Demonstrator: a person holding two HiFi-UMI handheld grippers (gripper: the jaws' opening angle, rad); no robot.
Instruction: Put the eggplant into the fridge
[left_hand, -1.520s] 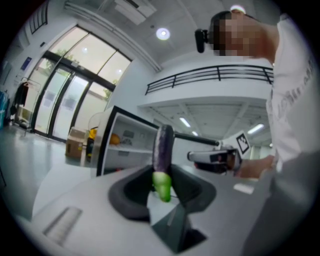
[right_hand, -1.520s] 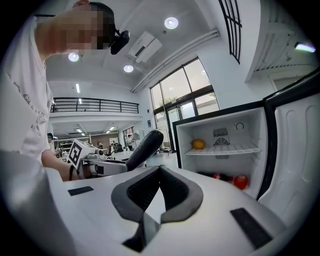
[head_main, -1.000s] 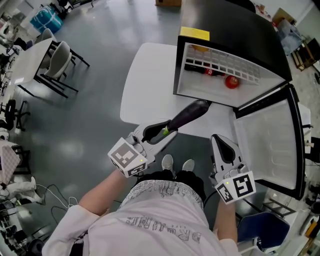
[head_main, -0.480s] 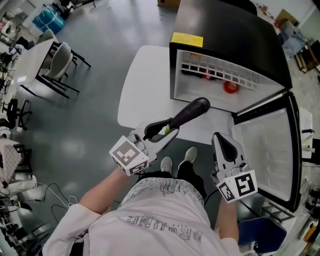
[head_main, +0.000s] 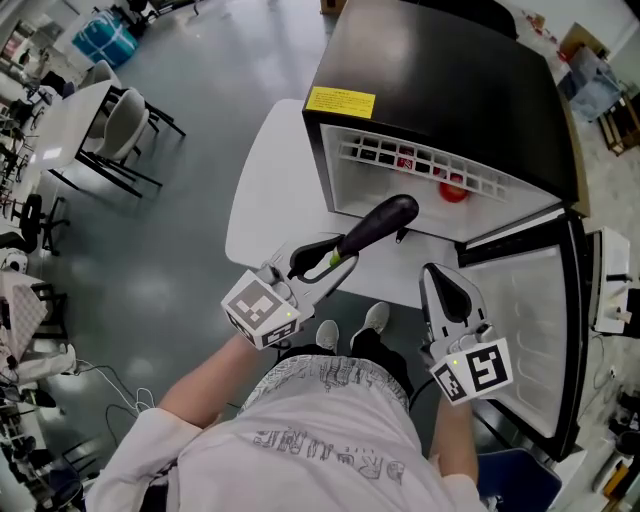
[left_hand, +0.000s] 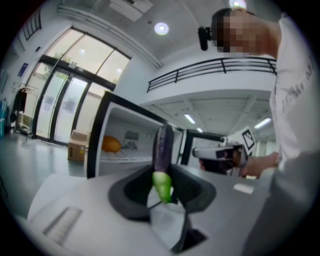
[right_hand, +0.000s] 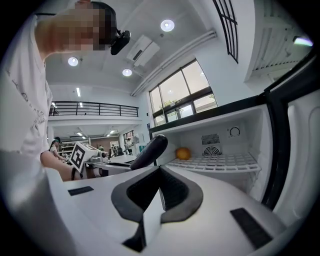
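A dark purple eggplant (head_main: 375, 225) with a green stem end (left_hand: 162, 186) sticks out forward from my left gripper (head_main: 325, 262), which is shut on its stem end. Its tip reaches the lower front edge of the open black fridge (head_main: 430, 70). In the left gripper view the eggplant (left_hand: 162, 147) stands between the pads of the left gripper (left_hand: 162, 192), with the fridge behind it. My right gripper (head_main: 447, 290) is shut and empty, to the right in front of the open door (head_main: 520, 320). The right gripper (right_hand: 160, 175) looks into the fridge and sees the eggplant (right_hand: 150, 151) at its left.
The fridge stands on a white table (head_main: 270, 180). A white wire shelf (head_main: 420, 160) inside carries an orange (right_hand: 183, 153), and a red fruit (head_main: 453, 190) lies under it. Chairs and another table (head_main: 110, 120) stand far left on the grey floor.
Both grippers have moved forward toward the fridge, which now sits nearer and lower in the head view. The eggplant's tip has come up to the fridge opening. Neither grip has changed.
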